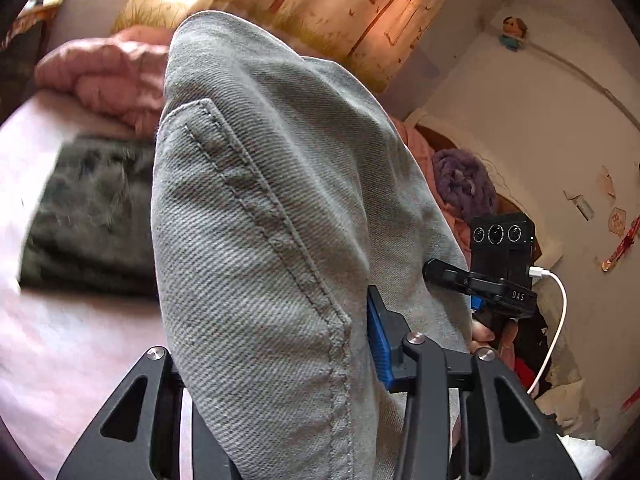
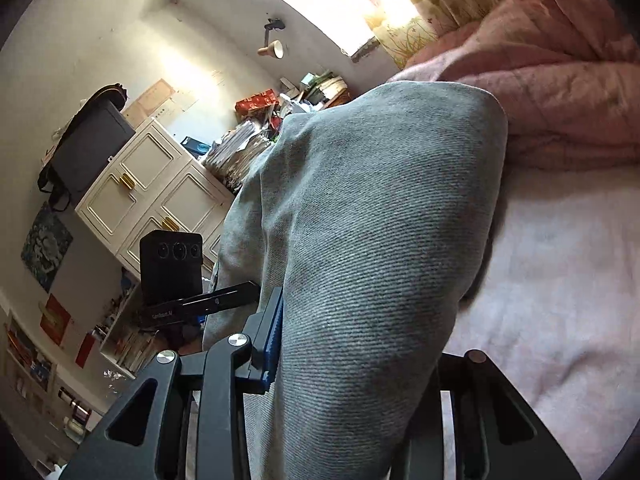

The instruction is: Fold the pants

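Grey denim pants (image 1: pixel 260 200) hang in a thick bunch lifted above the pink bed sheet (image 1: pixel 60 340). My left gripper (image 1: pixel 276 344) is shut on one bunch of this cloth; its blue pad (image 1: pixel 378 336) presses the fabric, and the other finger is hidden under it. A stitched seam runs down the cloth. In the right wrist view my right gripper (image 2: pixel 360 348) is shut on another bunch of the pants (image 2: pixel 380 220), with a blue pad (image 2: pixel 272 340) against the cloth. Each gripper shows in the other's view, close beside it: the right gripper (image 1: pixel 500 280) and the left gripper (image 2: pixel 180 296).
A dark green folded garment (image 1: pixel 88 216) lies on the bed to the left. A pink quilt (image 2: pixel 560 80) is piled along the far side by the curtain. A white cabinet (image 2: pixel 152 188) and cluttered shelves stand beyond the bed. A purple towel (image 1: pixel 460 180) lies at the right.
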The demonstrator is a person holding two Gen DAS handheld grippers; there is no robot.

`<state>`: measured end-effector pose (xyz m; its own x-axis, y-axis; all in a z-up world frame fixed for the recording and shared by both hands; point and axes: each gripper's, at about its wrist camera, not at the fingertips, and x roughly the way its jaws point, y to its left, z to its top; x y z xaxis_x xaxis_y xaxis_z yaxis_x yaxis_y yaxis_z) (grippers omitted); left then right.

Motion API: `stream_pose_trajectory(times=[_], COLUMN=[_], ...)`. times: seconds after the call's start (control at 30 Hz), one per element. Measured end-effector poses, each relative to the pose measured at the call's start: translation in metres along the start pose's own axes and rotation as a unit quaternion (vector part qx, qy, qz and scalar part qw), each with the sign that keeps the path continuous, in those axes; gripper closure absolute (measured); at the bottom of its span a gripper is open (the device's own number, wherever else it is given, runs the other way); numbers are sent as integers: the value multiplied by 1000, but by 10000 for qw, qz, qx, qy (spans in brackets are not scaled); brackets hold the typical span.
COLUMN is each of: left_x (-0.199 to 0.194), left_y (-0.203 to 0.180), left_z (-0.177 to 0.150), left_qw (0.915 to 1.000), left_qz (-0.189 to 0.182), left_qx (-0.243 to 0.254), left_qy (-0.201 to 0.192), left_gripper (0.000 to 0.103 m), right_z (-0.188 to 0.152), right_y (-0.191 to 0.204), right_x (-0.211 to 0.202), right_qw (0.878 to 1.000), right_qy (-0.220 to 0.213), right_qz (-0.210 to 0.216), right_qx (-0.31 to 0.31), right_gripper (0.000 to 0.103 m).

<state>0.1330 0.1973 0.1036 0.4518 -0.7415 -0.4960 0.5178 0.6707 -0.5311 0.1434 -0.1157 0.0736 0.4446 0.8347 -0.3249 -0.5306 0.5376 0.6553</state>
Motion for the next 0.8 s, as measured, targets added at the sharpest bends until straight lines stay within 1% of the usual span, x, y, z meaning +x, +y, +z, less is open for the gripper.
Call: stream_pose_trajectory(times=[0.1, 0.17, 0.2, 0.27, 0.3, 0.37, 0.4, 0.47, 0.5, 0.53, 0.57, 0.6, 0.63, 0.67, 0.7, 0.73, 0.77, 0.8], left_x=[-14, -15, -11, -2, 4, 16, 23, 45, 60, 80, 104, 116, 109, 102, 99, 99, 100, 99], left_y=[21, 43, 51, 67, 78, 109, 126, 166, 187, 211, 239, 267, 283, 286, 281, 274, 269, 268], left_z=[32, 57, 67, 83, 90, 102, 106, 108, 104, 96, 84, 71, 68, 74, 77, 74, 71, 72], left_qw=[9994, 9992, 9990, 9980, 9979, 9985, 9988, 9989, 9982, 9970, 9955, 9971, 9966, 9953, 9966, 9980, 9983, 9984], left_qz=[110, 126, 202, 444, 502, 501, 480, 443, 505, 610, 730, 411, -53, -192, -22, 245, 386, 411], left_qx=[123, 10, 63, 318, 315, 180, 94, -38, -19, -11, -117, -458, -792, -924, -779, -521, -373, -345], left_qy=[-292, -386, -384, -314, -270, -161, -100, 149, 310, 474, 594, 455, 237, 224, 270, 250, 212, 193], left_gripper=[63, 62, 62, 62, 62, 62, 62, 61, 60, 53, 45, 46, 48, 49, 48, 47, 47, 47], right_z=[42, 68, 78, 94, 101, 111, 116, 114, 110, 104, 95, 85, 78, 78, 82, 84, 83, 81], right_y=[10, 9, 7, 0, -7, -22, -36, -71, -86, -103, -124, -148, -164, -173, -171, -167, -162, -159], right_x=[20, 40, 51, 72, 85, 111, 128, 163, 177, 193, 212, 234, 242, 239, 236, 235, 237, 240], right_qw=[9999, 9996, 9995, 9993, 9993, 9992, 9990, 9963, 9951, 9942, 9931, 9890, 9883, 9887, 9889, 9906, 9922, 9923], right_qy=[-134, -269, -310, -363, -364, -341, -274, -111, -25, 110, 322, 578, 592, 468, 473, 450, 429, 437], right_qz=[71, 114, 73, -80, -87, -96, -72, -4, -33, -124, -384, -858, -832, -466, -423, -516, -679, -794], right_qx=[-15, 28, 16, -2, 42, 185, 336, 848, 991, 1059, 1064, 1053, 1135, 1348, 1342, 1180, 950, 839], right_gripper=[67, 67, 67, 67, 67, 67, 67, 67, 66, 65, 64, 61, 61, 61, 61, 58, 58, 58])
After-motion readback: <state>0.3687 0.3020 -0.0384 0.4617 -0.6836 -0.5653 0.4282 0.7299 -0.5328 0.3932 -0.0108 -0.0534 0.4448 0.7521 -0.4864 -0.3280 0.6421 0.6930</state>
